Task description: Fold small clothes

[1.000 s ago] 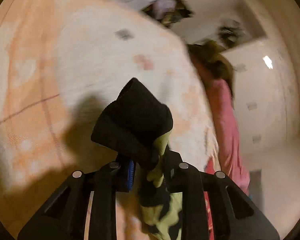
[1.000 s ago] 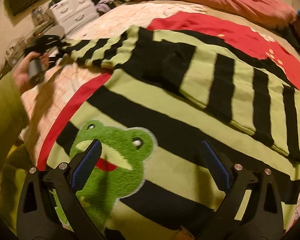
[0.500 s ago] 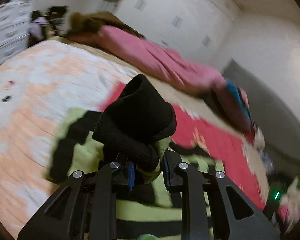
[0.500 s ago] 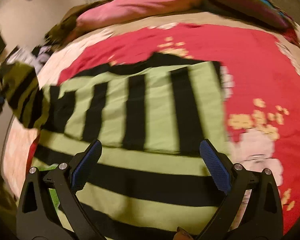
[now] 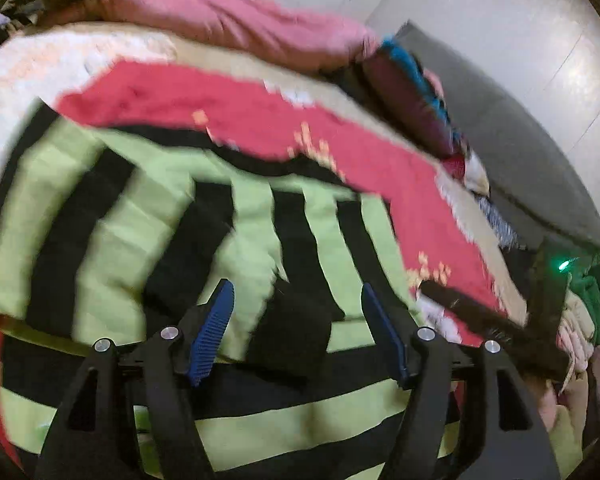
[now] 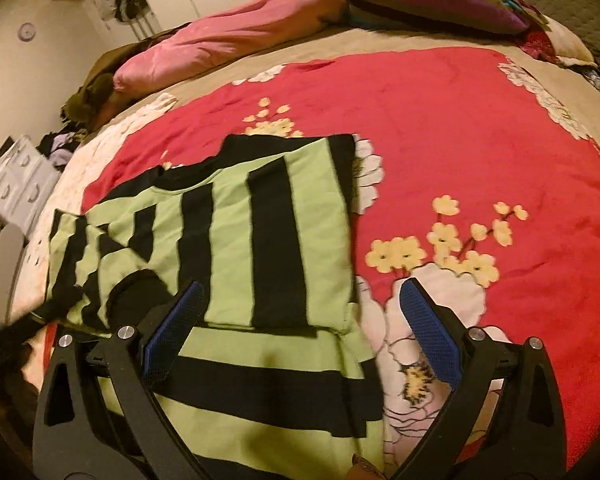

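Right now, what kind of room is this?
Most likely a bedroom. The striped sweater lies on a bed with a red flowered blanket, a pink duvet is bunched at the far end, and a white drawer unit stands beside the bed.

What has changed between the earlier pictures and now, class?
The left hand-held gripper carried the black sleeve cuff across the striped sweater, then let go; the cuff now lies on the sweater and the gripper is open. The right hand-held gripper stayed open and empty, and the sweater stayed on the red blanket.
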Demonstrator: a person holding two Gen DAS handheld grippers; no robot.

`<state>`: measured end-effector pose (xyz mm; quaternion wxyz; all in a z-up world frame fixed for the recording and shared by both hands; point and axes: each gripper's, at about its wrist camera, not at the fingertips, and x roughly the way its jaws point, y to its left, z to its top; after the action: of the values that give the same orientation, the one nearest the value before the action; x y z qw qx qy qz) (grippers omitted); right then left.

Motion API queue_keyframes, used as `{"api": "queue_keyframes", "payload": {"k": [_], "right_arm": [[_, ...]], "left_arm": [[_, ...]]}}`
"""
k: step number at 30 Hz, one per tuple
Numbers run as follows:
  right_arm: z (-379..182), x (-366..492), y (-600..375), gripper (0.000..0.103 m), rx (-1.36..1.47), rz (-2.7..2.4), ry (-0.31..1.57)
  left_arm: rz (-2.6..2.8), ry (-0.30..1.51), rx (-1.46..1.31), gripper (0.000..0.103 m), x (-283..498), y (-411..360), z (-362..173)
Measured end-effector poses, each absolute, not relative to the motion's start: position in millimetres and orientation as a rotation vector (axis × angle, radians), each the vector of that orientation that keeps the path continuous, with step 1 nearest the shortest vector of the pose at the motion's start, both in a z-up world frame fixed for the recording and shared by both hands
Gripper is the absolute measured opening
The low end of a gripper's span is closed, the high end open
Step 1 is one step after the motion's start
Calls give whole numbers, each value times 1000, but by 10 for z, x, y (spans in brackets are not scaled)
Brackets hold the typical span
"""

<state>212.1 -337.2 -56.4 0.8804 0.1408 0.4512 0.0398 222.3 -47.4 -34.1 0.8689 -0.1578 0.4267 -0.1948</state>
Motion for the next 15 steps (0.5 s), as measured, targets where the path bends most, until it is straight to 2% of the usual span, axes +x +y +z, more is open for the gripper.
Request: {"api": "queue_keyframes", "payload": {"k": [6,11,13,15], "right_arm": [[-541,2094,-2817,92,185,364,934],[-649,1928,-2234,68,-20,591,982],[-712,1931,-2118,68,-46,598,1000],[-797,2030,-2112,68,42,591,1039]], "left_arm": [[-164,853,-393,65,2236,249,-271],[-110,867,-373,65,2167,443,-338],[-104,881,-371,65,2192,447,-377],[-102,887,-379,65,2177,543,-410]]}}
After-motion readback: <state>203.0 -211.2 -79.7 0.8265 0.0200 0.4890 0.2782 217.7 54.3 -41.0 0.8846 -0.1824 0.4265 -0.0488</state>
